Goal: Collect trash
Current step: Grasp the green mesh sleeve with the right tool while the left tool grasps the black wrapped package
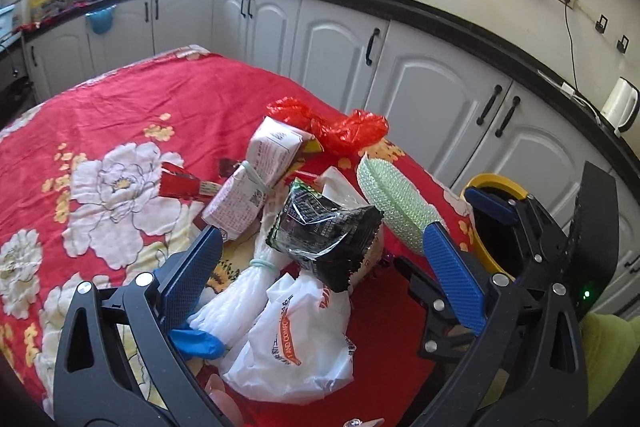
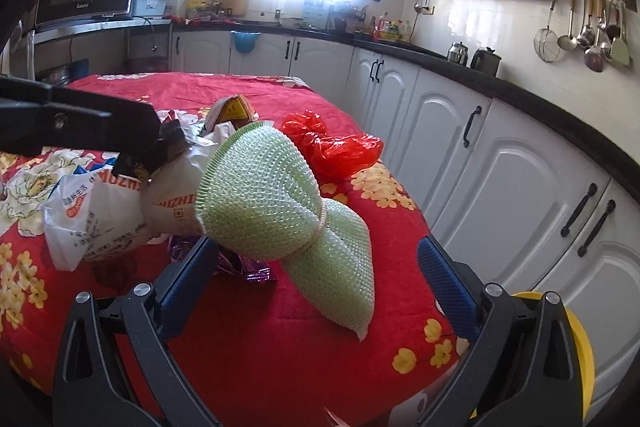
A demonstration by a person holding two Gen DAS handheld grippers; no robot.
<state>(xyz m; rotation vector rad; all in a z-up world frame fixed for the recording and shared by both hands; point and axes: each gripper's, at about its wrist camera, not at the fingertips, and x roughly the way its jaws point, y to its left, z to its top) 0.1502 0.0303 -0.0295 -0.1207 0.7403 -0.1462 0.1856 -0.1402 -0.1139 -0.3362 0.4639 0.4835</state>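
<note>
- A table under a red flowered cloth (image 1: 132,107) carries a heap of trash.
- The left gripper (image 1: 320,259) is spread wide, holding nothing, its blue fingers either side of a black snack wrapper (image 1: 324,227) lying on a white plastic bag (image 1: 296,339).
- The right gripper (image 2: 316,263) is also released, open around a green foam net (image 2: 272,195).
- A red plastic bag (image 2: 332,143) lies behind the net.
- A yellow bin (image 1: 486,227) stands just beside the table edge.
</note>
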